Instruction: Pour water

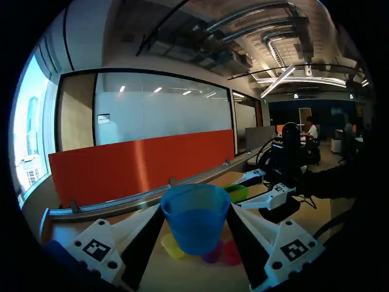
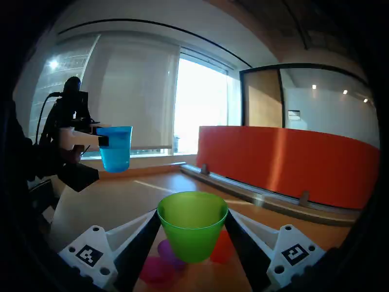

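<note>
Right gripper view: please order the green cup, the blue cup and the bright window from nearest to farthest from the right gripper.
1. green cup: centre bottom, held between the fingers of the right gripper.
2. blue cup: upper left, raised above the table.
3. window: centre, far behind both cups.

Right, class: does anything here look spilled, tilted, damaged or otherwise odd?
Nothing stands out. The blue cup sits upright in the left claw, the green cup upright in the right claw, and no spill shows on the desk.
</note>
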